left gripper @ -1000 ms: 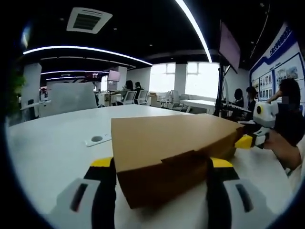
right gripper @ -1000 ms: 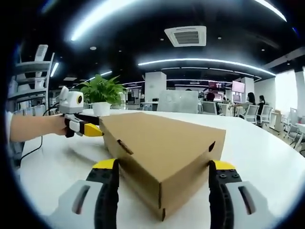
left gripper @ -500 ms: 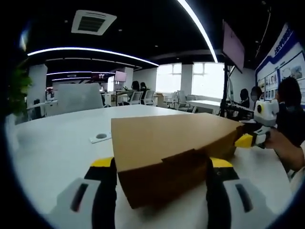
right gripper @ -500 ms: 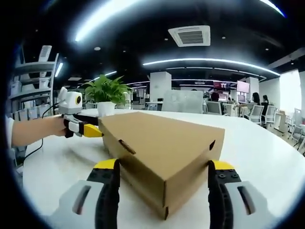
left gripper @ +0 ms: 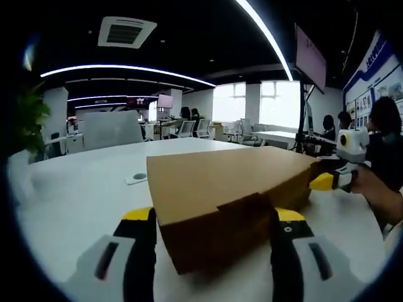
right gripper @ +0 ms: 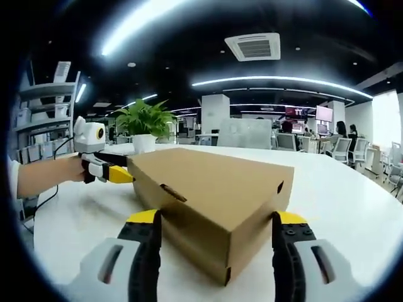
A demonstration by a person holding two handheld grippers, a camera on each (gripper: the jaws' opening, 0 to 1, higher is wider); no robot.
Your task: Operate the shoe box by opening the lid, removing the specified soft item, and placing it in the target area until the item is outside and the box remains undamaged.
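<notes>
Straddling one corner of the box [left gripper: 220,201], the left gripper [left gripper: 213,220] stood with its fingers [left gripper: 140,217] spread wide in the left gripper view, one on each side of the corner and close to the cardboard; whether they touched it could not be told. The box was a brown carton with its lid shut, lying flat on the white tabletop [left gripper: 75,201]. At its far right end the right gripper [left gripper: 334,179] pointed its yellow tip at the box, held by a hand [left gripper: 378,195]. A small round disc [left gripper: 137,177] lay on the tabletop beyond the box.

In the right gripper view the right gripper's own fingers [right gripper: 295,220] were likewise parted, flanking the near corner of the box [right gripper: 214,195]. The left gripper [right gripper: 107,170] reached in from the left, its tip at the box's far edge. A potted plant [right gripper: 143,126] stood behind it on the tabletop [right gripper: 352,195].
</notes>
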